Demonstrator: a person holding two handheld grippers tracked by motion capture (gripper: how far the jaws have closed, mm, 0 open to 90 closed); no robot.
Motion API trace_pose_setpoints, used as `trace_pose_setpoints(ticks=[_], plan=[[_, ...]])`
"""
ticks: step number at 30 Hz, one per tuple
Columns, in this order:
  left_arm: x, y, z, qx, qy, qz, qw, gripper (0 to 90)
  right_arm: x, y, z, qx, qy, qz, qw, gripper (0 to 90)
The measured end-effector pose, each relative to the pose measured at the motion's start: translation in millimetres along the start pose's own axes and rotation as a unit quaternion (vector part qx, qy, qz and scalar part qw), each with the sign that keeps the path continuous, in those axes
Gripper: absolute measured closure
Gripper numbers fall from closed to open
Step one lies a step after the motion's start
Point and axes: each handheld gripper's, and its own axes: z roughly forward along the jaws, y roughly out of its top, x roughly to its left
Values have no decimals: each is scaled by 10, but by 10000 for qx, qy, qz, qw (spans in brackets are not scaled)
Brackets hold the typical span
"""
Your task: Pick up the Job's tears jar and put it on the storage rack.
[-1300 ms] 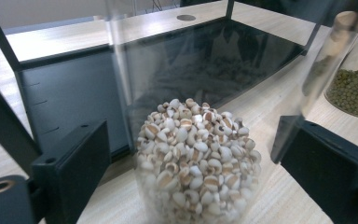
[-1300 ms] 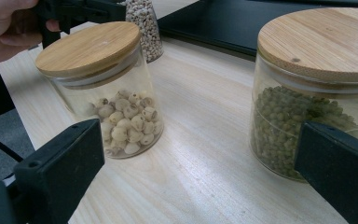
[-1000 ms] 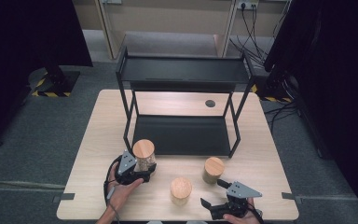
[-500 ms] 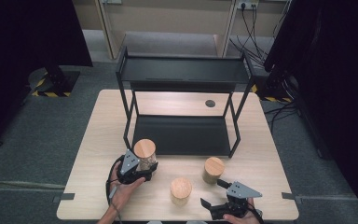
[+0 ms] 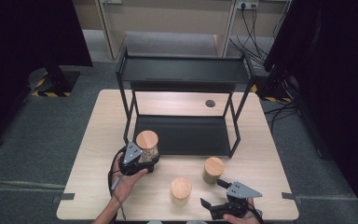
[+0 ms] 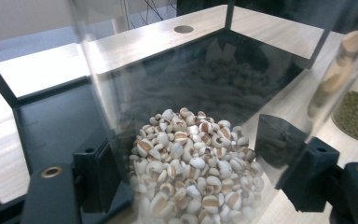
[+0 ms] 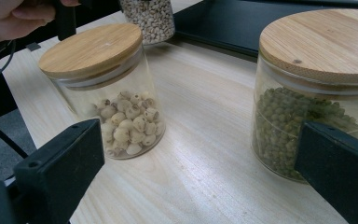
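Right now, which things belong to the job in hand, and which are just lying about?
In the job:
- grain jar, clamped in the left gripper
- black rack behind it, the likely destination

Lying about, for now:
- pale-seed jar
- green-bean jar
- right gripper, open and idle

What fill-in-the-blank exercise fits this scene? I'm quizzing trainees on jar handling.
1. The left gripper is shut on the jar of ____ grains.
2. The jar nearest the right gripper's right jaw holds ____ beans.
3. All three jars have ____ lids.
4. The right gripper's jaws are ____, holding nothing.

Missing words: white; green; wooden; open
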Motion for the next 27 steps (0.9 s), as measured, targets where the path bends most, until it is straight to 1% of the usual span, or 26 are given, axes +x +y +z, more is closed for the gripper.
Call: trace_pose_setpoints(ticks=[2,7,12,18,27], plan=[[11,29,31,-5,15,-36,10000,253,-3,-2,-2,-7,-1,5,10000,21],[26,102,114,12,41,-52,10000,253,-8,-2,-4,-7,2,11,10000,21],[29,165,218,1,109,-117,9999,254,-7,-3,-2,-5,14,3,10000,21],[32,247,328,1,192,-138,9997,254,-12,-4,-6,-5,24,-3,10000,21],[52,320,428,-5,326,-164,9993,254,-14,-5,-9,-9,30,-7,10000,21]])
